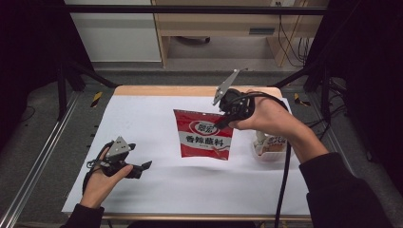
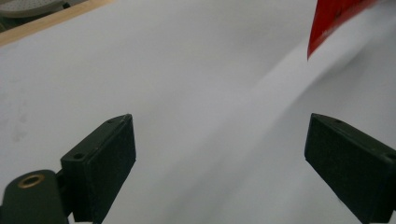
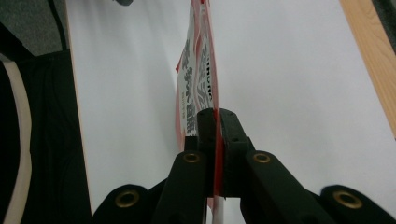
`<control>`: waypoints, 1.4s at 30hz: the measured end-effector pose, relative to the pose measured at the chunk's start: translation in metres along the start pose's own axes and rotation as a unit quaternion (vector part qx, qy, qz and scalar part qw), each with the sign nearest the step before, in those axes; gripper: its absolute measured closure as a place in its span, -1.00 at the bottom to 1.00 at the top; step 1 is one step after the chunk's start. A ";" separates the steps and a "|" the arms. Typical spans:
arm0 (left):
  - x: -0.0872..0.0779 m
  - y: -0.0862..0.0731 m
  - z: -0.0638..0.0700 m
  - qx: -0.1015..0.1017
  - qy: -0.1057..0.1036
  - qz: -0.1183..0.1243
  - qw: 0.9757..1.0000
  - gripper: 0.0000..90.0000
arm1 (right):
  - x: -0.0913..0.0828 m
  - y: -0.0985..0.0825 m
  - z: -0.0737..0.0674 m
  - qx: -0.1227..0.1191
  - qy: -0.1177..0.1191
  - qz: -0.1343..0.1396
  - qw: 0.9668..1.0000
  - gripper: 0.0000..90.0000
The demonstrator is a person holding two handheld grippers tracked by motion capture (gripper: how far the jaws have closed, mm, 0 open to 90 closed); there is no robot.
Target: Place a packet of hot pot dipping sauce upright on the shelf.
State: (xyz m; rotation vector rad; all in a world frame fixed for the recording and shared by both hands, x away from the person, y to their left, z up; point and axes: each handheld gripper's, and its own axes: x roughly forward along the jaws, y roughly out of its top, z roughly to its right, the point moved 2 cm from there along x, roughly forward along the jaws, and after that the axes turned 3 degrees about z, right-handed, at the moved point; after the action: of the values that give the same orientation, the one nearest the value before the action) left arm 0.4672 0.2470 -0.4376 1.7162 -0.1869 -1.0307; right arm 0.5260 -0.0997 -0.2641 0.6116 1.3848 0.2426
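Mid-carry, seemingly: right claw clamped on red seasoning packet at frame centre; left claw wide open, empty. Next: choosing a set-down spot.

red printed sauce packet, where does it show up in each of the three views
High view: the red printed sauce packet hangs mid-frame, held at its upper right corner by the right gripper.
Left gripper view: a red corner of it shows at the top right, beyond the open jaws.
Right gripper view: seen edge-on, it runs up from the closed jaws at centre.
Shared landmark: the white table cover, under the packet in all three.
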 end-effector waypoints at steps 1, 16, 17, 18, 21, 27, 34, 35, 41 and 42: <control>0.000 -0.002 0.001 0.000 0.001 0.001 1.000 -0.81 | -0.004 -0.001 0.003 0.001 0.000 0.005 1.000 1.00; 0.001 -0.021 0.006 -0.021 0.018 -0.001 1.000 -0.81 | -0.045 -0.021 0.035 0.030 -0.041 0.039 0.998 1.00; 0.002 -0.022 0.005 -0.022 0.020 -0.002 1.000 -0.81 | -0.047 -0.023 0.037 0.033 -0.042 0.042 0.998 1.00; 0.002 -0.022 0.004 -0.022 0.022 -0.003 1.000 -0.81 | -0.049 -0.024 0.038 0.037 -0.045 0.044 0.997 1.00; 0.001 -0.023 0.002 -0.023 0.026 -0.002 0.999 -0.81 | -0.053 -0.029 0.044 0.046 -0.051 0.048 0.996 1.00; -0.001 -0.025 -0.003 -0.030 0.033 0.000 0.999 -0.81 | -0.063 -0.035 0.054 0.057 -0.067 0.055 0.995 1.00; -0.001 -0.025 -0.002 -0.028 0.033 -0.002 0.999 -0.81 | -0.072 -0.044 0.064 0.073 -0.082 0.059 0.992 1.00; 0.000 -0.025 -0.002 -0.027 0.033 -0.003 0.999 -0.81 | -0.073 -0.045 0.066 0.074 -0.084 0.060 0.992 1.00; 0.000 -0.025 -0.001 -0.026 0.033 -0.004 0.999 -0.81 | -0.078 -0.054 0.071 0.087 -0.094 0.064 0.990 1.00; 0.000 -0.025 -0.001 -0.026 0.033 -0.004 0.999 -0.81 | -0.079 -0.055 0.073 0.087 -0.097 0.066 0.989 1.00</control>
State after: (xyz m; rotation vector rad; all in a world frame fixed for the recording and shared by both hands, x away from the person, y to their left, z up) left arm 0.4594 0.2582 -0.4585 1.7020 -0.1093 -0.9742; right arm 0.5703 -0.2038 -0.2225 0.8519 1.1861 0.1630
